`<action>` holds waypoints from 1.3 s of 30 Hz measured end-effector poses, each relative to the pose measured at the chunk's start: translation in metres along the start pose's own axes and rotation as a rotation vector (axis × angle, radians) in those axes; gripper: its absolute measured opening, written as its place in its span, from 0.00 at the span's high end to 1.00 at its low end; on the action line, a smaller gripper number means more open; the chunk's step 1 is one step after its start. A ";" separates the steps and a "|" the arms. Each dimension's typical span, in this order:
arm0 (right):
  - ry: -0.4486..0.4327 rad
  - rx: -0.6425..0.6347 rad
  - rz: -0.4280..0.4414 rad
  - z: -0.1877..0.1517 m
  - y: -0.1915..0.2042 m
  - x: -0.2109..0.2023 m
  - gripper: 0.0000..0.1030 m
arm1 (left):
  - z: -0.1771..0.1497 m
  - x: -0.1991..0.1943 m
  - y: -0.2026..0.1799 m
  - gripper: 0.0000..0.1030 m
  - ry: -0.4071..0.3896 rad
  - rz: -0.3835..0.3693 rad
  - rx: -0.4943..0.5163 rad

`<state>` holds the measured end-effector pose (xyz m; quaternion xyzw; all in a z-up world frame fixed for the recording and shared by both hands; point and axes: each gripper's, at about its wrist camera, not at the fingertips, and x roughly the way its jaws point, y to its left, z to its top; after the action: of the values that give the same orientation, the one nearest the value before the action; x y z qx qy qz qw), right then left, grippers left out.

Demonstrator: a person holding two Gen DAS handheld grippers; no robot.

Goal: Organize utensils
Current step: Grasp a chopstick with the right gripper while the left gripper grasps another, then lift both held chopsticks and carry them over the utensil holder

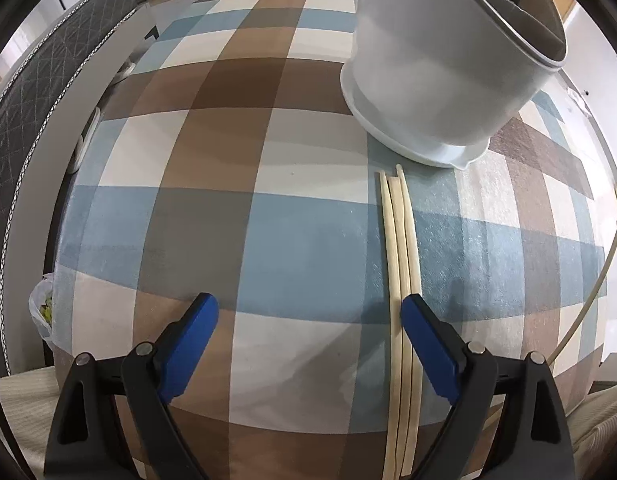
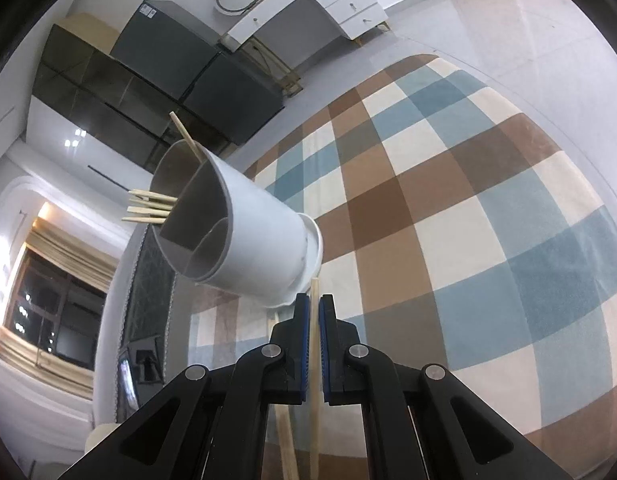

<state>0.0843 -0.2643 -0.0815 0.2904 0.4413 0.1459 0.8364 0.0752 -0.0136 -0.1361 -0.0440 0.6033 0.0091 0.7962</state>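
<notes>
This was a room in a home. A checked rug (image 2: 448,208) in blue, brown and cream lay on the pale floor. A white dressing table (image 2: 308,0) with drawers stood by the wall, beside dark cabinets (image 2: 148,76), and a curtained window (image 2: 48,300) showed night.

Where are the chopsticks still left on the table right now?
In the left wrist view, the loose chopsticks lie together on the checked tablecloth, just inside the open left gripper's right finger, tips pointing toward the white utensil holder.
</notes>
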 end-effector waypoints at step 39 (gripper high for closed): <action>0.023 0.026 0.008 0.011 0.000 0.011 0.96 | 0.035 0.006 -0.012 0.23 -0.023 0.012 0.023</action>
<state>0.0998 -0.2626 -0.0834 0.3011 0.4517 0.1467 0.8269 0.1115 -0.0232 -0.1319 -0.0313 0.5943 0.0074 0.8036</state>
